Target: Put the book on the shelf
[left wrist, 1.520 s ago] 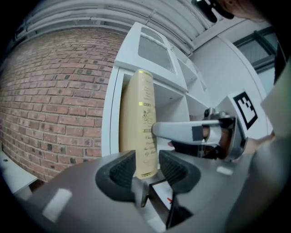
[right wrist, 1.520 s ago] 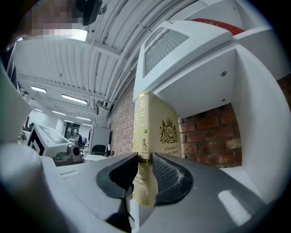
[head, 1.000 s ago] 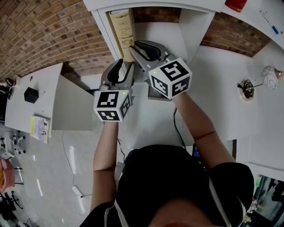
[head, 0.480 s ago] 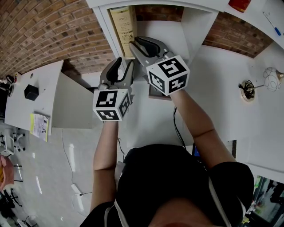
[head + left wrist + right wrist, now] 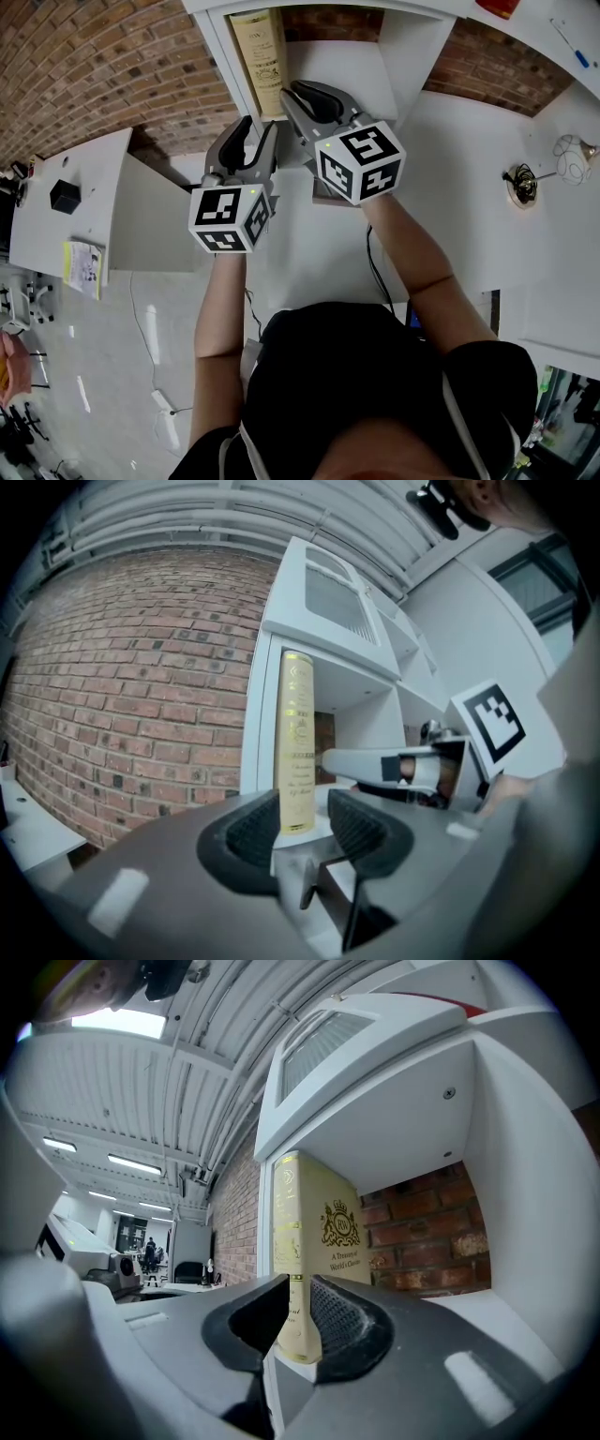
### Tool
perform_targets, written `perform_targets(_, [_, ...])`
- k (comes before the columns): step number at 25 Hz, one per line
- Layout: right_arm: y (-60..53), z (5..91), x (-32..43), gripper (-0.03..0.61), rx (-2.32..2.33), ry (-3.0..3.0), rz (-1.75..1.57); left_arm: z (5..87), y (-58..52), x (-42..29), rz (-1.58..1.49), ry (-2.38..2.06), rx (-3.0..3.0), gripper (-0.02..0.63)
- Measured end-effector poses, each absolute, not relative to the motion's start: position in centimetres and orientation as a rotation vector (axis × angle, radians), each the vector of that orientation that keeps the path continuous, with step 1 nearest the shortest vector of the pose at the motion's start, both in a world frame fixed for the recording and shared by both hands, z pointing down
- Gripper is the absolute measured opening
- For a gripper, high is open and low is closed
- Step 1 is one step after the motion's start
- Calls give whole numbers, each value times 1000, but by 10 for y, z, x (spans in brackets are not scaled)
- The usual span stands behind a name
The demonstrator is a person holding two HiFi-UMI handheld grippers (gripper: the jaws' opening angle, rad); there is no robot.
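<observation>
Shows the book (image 5: 260, 56) upright in the open compartment of the white shelf (image 5: 398, 66), spine outward, set against the compartment's left wall, with brick showing through the back. Gripped low at the spine edge by the right gripper (image 5: 292, 91), fingers narrow and just drawn closer, one on the spine side, the other on the gilt-crested cover. Held level just beside it, a little short of the shelf: the left gripper (image 5: 258, 131), fingers apart with nothing between them, the book in line beyond their tips. Both marker cubes turned up toward the head camera, above the person's forearms and black top. Right of the shelf, a white bench (image 5: 469, 216) carrying a small dark wire ornament (image 5: 521, 187) on a round base and a pale globe (image 5: 569, 161). At the top edge, a red object (image 5: 497, 7) on the white unit. Far left, before the brick wall (image 5: 103, 75), a second white bench (image 5: 47, 234) with a black box (image 5: 64, 199) and a yellow-green booklet (image 5: 84, 270), well apart from the shelf.
</observation>
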State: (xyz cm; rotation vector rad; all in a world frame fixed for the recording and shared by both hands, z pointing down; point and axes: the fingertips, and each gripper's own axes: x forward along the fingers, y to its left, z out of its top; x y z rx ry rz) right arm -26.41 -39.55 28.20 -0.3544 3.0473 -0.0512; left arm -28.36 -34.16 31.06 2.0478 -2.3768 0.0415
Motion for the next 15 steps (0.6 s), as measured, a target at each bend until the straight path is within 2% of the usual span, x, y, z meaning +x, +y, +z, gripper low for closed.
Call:
perform_targets(7, [-380, 287, -243, 44, -377, 3031, -127, 313, -331, -273, 31, -2368, 2046, 55])
perform_targets(15, [-362, 304, -217, 29, -467, 3040, -159, 320, -316, -254, 74, -2313, 2073, 49])
